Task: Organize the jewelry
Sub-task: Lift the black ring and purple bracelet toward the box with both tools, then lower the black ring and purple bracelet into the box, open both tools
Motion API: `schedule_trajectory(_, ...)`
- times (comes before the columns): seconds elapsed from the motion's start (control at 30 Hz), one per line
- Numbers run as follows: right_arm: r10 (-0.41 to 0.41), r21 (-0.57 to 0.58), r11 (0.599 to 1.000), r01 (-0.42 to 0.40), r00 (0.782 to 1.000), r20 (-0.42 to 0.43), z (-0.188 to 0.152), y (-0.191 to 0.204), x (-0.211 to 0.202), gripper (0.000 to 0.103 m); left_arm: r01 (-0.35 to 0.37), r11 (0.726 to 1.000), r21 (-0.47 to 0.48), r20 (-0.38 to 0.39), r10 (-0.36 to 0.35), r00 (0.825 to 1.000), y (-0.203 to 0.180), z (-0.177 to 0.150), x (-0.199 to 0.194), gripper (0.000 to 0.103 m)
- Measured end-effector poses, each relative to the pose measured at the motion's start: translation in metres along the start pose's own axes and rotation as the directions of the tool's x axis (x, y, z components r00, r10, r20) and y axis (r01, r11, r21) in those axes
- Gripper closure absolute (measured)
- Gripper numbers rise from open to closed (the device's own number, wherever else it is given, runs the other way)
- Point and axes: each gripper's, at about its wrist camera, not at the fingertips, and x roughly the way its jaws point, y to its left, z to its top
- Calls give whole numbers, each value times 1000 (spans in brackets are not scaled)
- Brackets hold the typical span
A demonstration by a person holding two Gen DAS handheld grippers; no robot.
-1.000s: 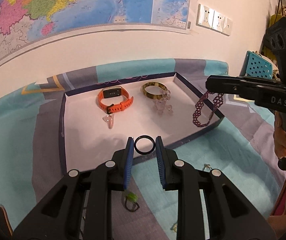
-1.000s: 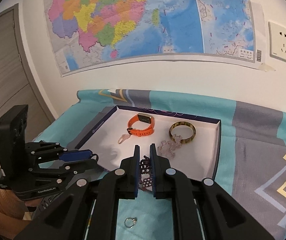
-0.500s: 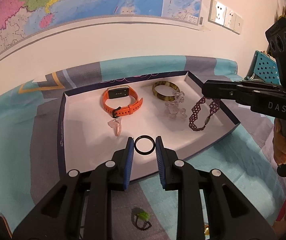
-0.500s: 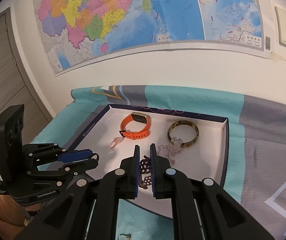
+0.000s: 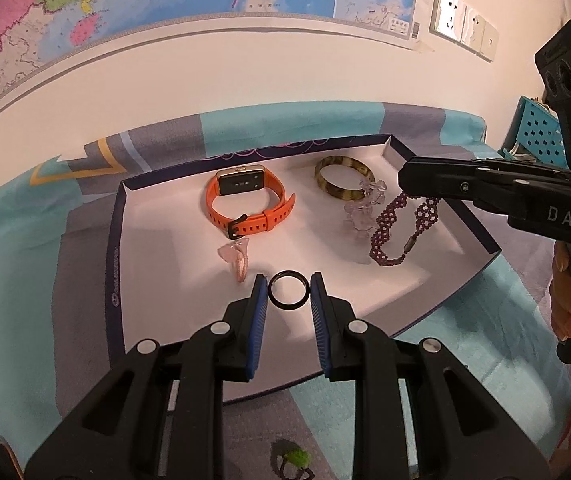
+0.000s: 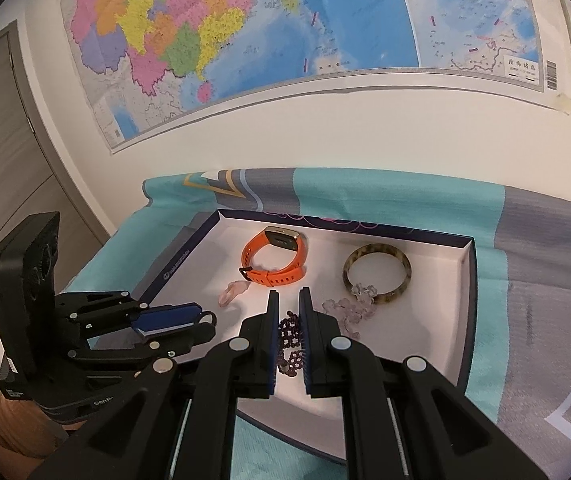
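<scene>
My left gripper (image 5: 288,290) is shut on a black ring (image 5: 288,290) and holds it over the front of the white tray (image 5: 157,280). My right gripper (image 6: 288,312) is shut on a dark purple beaded bracelet (image 5: 401,224) that hangs over the tray's right half; the bracelet also shows between the fingers in the right wrist view (image 6: 290,344). In the tray lie an orange watch (image 5: 245,204), a tortoiseshell bangle (image 5: 341,180), a clear pink bead bracelet (image 5: 363,212) and a pink charm (image 5: 237,256).
The tray rests on a teal and grey cloth (image 5: 37,264). A green-stoned ring (image 5: 293,460) lies on the cloth in front of the tray. A teal perforated basket (image 5: 541,132) stands at the right. A map covers the wall behind.
Both grippers have moved forward over the tray. The purple bracelet went from beyond the tray's right edge to inside it, lower. The black ring is now over the tray floor.
</scene>
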Motion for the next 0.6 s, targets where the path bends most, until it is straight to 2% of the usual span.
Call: schedule_trajectory(0.6,-18,19,1000,18,999,-28,-5,-12,17,95,-22,1000,-9,-43,22,999,2,5,21,80)
